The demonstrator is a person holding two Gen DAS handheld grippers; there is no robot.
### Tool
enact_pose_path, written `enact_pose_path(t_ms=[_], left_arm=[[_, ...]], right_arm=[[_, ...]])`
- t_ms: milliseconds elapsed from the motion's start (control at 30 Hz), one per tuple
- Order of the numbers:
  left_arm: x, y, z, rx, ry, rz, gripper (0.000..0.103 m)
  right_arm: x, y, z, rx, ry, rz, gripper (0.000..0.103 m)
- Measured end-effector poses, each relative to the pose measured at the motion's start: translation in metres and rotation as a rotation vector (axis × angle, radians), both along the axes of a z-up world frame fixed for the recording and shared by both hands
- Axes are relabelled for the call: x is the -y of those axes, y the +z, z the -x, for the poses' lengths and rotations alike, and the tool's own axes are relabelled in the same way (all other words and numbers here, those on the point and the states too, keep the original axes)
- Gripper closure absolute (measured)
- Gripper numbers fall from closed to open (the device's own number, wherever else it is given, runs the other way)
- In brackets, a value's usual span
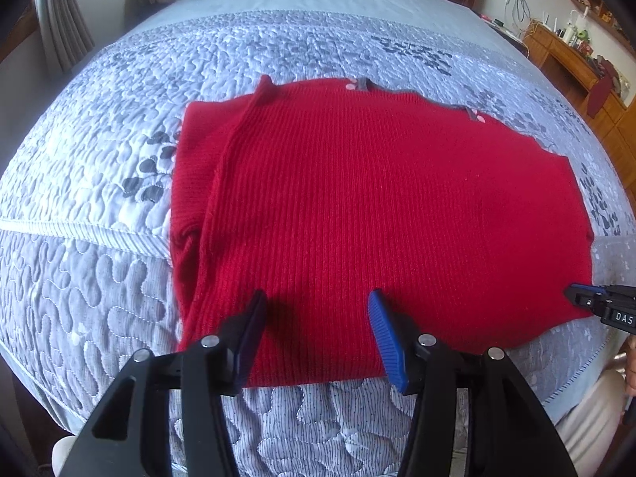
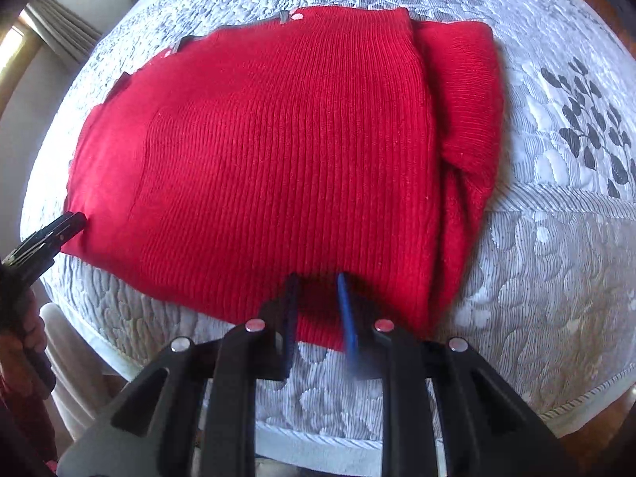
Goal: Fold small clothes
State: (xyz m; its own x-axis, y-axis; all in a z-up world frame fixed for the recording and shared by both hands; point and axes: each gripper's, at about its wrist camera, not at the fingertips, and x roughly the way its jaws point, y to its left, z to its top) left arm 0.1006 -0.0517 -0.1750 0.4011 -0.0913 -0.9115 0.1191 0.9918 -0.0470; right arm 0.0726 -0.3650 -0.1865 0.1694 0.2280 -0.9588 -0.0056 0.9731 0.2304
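- Red knit sweater (image 1: 357,218): lies flat on the quilted bedspread (image 1: 99,278), partly folded, one side panel doubled under along the edge away from the far gripper. The sweater is the landmark for all places below.
- Left gripper (image 1: 316,334): jaws spread wide, holding nothing, fingertips over the sweater's near hem.
- Right gripper (image 2: 318,298): jaws narrowed to a small gap at the sweater's near hem; whether cloth is pinched between them cannot be told from either view.
- Risk 1: if the two grippers take the hem at unequal depth, the lifted edge would likely skew and the fold come out crooked.
- Risk 2: a pinch of the top layer only would probably leave the lower layers behind, opening the tucked side panel at the sweater's edge.
- Risk 3: the ribbed knit looks stretchy and heavy; a fast lift may drag the whole garment along the bedspread toward the near bed edge.
- Risk 4: a fingertip could snag the quilt beneath the hem.
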Motion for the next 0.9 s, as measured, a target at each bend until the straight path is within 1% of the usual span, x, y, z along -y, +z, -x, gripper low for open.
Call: enact_pose_path(t_ms=[233, 433, 567, 667, 700, 733, 800, 900], left_arm=[[0.003, -0.004, -0.002, 0.016, -0.012, -0.019, 0.046], [0.004, -0.004, -0.002, 0.02, -0.017, -0.032, 0.045], [0.007, 0.005, 0.0, 0.032, -0.019, -0.042, 0.045], [0.012, 0.02, 0.002, 0.065, -0.035, -0.046, 0.045], [0.014, 0.024, 0.002, 0.073, -0.041, -0.046, 0.044], [0.016, 0.028, 0.001, 0.08, -0.046, -0.045, 0.041], [0.023, 0.036, -0.003, 0.098, -0.06, -0.044, 0.04], [0.038, 0.042, -0.012, 0.117, -0.086, -0.052, 0.04]], right_arm=[[0.003, -0.006, 0.001, 0.008, -0.02, -0.021, 0.084], [-0.003, -0.007, -0.001, 0.012, -0.011, 0.0, 0.084], [-0.002, -0.004, 0.0, 0.014, -0.024, -0.012, 0.084], [0.004, 0.007, 0.002, 0.026, -0.037, -0.042, 0.083], [0.007, 0.01, 0.002, 0.032, -0.043, -0.052, 0.081], [0.011, 0.016, 0.003, 0.044, -0.055, -0.064, 0.076], [0.02, 0.026, 0.003, 0.065, -0.08, -0.075, 0.068], [0.038, 0.039, 0.0, 0.088, -0.119, -0.087, 0.063]])
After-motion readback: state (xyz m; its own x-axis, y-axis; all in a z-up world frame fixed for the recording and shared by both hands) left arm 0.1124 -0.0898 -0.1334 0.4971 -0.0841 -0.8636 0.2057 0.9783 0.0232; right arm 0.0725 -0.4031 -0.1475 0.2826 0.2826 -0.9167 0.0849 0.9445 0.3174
